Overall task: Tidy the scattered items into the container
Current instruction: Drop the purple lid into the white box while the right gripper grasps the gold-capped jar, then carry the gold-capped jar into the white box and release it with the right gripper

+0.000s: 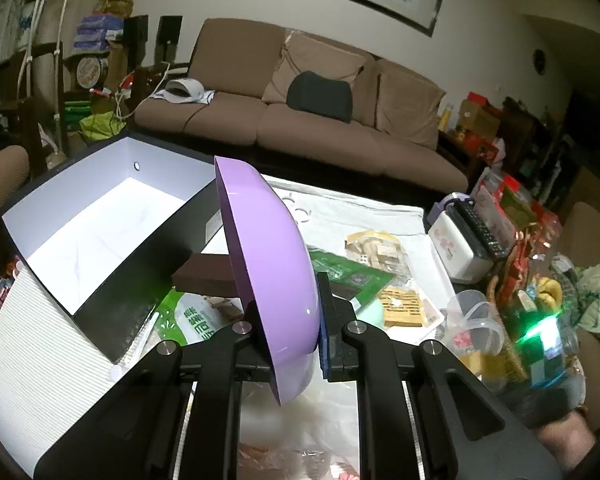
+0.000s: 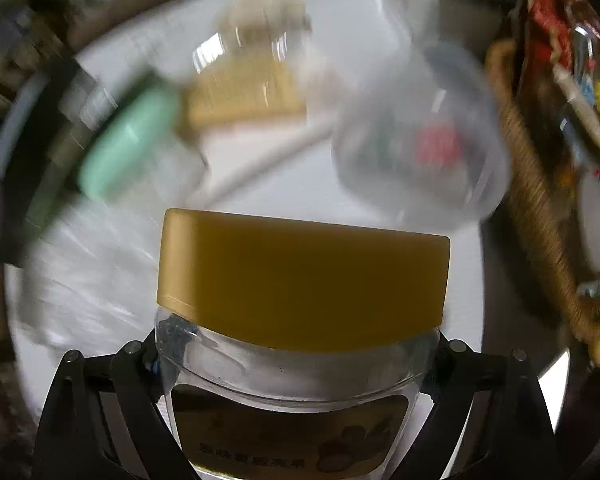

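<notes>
Left gripper (image 1: 288,332) clamped on the wall of a purple bowl (image 1: 268,264), one finger inside the hollow and one blue-padded finger (image 1: 325,320) against the outer side. Bowl held on edge, opening turned to the left, above the clutter and just beside the container. Container a black box with white lining (image 1: 96,228), open at the top, nothing seen inside on the white floor, standing at the left on a ribbed white mat (image 1: 32,340). Between box and bowl, a dark brown flat block (image 1: 202,276), partly hidden behind the bowl. Under it a green-and-white snack bag (image 1: 192,320). Further right on the white cloth (image 1: 360,208): a green flat packet (image 1: 348,276), a clear bag of light brown snacks (image 1: 376,246), a yellow wafer-like pack (image 1: 404,306), a clear plastic cup (image 1: 476,322). Near the far right edge a white box with a black remote control (image 1: 478,228) lying on it. Brown sofa (image 1: 300,112) behind the table.

Right gripper (image 2: 300,364) closed around a clear plastic jar (image 2: 296,384) with a yellow-gold lid (image 2: 304,280), fingers pressing both sides below the lid, the label facing the camera. Background strongly blurred; still recognisable there a mint-green item (image 2: 132,148), a clear cup (image 2: 424,152), a woven basket (image 2: 540,216) at the right.
</notes>
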{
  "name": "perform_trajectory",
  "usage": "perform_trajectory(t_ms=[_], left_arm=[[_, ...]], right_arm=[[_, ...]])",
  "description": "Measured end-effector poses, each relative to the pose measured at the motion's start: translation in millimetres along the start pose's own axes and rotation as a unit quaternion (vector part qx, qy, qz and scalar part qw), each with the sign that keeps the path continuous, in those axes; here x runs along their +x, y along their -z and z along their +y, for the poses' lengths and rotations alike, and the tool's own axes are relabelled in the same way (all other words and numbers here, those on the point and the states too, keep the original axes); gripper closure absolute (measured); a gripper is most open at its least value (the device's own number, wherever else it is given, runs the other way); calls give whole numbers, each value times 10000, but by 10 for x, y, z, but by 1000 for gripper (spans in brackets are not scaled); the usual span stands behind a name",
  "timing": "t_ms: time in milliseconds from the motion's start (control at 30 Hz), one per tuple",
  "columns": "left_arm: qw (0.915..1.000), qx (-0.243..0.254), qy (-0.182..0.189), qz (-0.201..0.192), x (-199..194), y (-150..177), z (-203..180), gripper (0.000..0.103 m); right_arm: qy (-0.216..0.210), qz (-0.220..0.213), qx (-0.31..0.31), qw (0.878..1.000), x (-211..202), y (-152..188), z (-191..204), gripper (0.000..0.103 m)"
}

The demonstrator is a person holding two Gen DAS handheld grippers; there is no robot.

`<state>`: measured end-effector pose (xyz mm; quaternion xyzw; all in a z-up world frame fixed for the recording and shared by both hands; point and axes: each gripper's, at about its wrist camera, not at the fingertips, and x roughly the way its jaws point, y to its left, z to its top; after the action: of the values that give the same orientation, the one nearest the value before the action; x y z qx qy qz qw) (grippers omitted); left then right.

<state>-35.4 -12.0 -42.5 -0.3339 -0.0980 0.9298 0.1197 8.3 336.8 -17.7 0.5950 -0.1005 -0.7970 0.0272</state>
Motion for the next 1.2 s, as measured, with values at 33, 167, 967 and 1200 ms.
perform_trajectory(t_ms=[33, 167, 967, 1200], left_arm=[[10000, -1, -5, -2, 5, -3, 3, 90], [9994, 257, -152, -159, -19, -67, 22, 90], [9852, -202, -1568, -669, 142, -335, 1723, 44], [9820, -730, -1628, -618, -322, -473, 1868, 4]], right_arm=[[-372, -321, 52, 9988, -233, -98, -79, 10], [-1376, -1821, 58, 9736, -771, -154, -336, 10], [-1527, -2026, -863, 9634, 833, 84, 1433, 10], [-1491, -1739, -998, 9683, 1008, 69, 1694, 10]])
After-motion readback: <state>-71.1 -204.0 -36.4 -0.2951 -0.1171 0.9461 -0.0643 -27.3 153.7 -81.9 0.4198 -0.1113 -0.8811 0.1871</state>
